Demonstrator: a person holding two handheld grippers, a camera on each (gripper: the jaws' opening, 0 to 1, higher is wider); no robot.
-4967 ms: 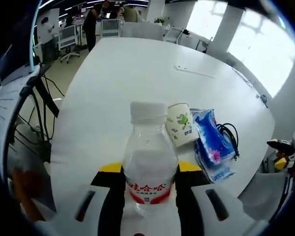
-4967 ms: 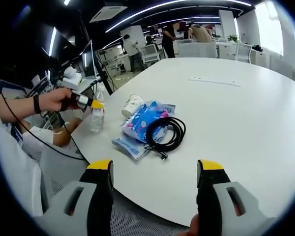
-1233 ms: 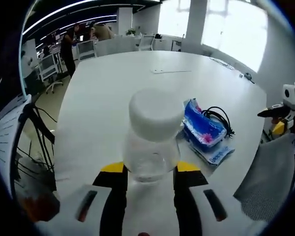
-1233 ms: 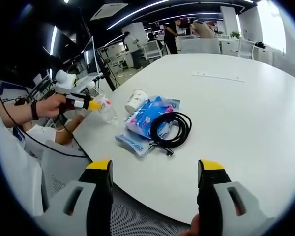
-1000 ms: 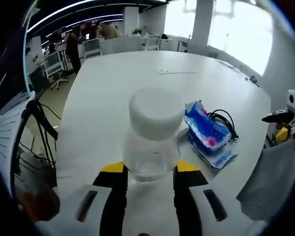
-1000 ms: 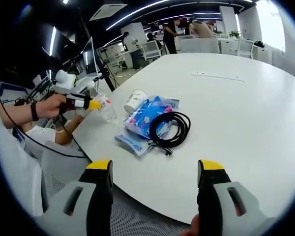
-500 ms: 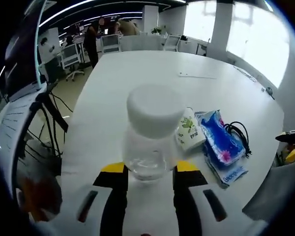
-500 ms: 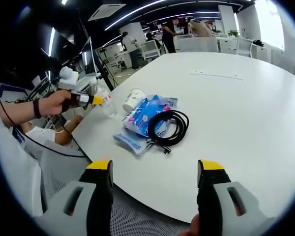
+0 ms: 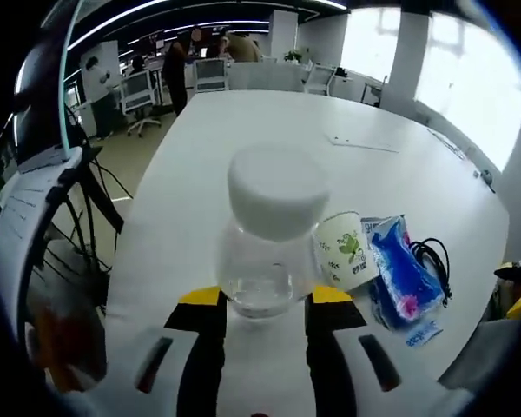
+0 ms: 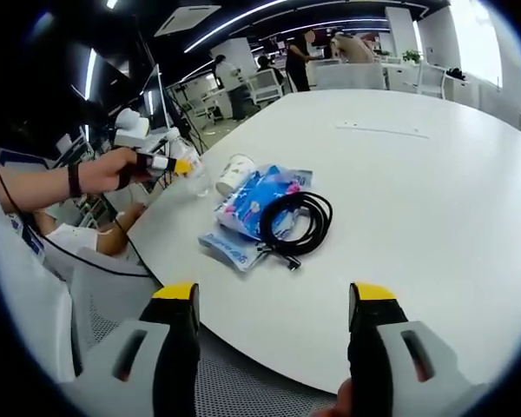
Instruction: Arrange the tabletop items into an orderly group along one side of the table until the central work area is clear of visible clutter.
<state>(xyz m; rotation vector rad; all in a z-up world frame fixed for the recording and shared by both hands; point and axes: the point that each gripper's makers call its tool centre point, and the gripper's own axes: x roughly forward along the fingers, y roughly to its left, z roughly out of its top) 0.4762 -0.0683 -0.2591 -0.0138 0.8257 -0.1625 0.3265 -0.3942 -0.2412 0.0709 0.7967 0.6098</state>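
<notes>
My left gripper [image 9: 265,302] is shut on a clear plastic water bottle [image 9: 262,265] with a white cap, held tilted toward the camera above the white table [image 9: 243,130]. Just right of it a paper cup [image 9: 343,249] with a green print lies beside a blue tissue pack [image 9: 401,274] and a coiled black cable [image 9: 434,256]. In the right gripper view the cup [image 10: 236,172], tissue pack [image 10: 259,200], cable [image 10: 300,217] and a flat packet [image 10: 230,252] lie near the table's left edge, with the bottle [image 10: 196,179] held left of the cup. My right gripper [image 10: 276,334] is open, off the table's near edge.
A thin white strip [image 10: 382,132] lies far out on the table [image 10: 434,226]. A hand and forearm [image 10: 95,178] hold the left gripper. A chair and cables [image 9: 43,217] stand off the table's left edge. Office chairs and people are far behind.
The bottle, upright 5 s ago, is now lifted and tilted in my left gripper, which has swung left, past the cup. My right gripper has stayed still and open.
</notes>
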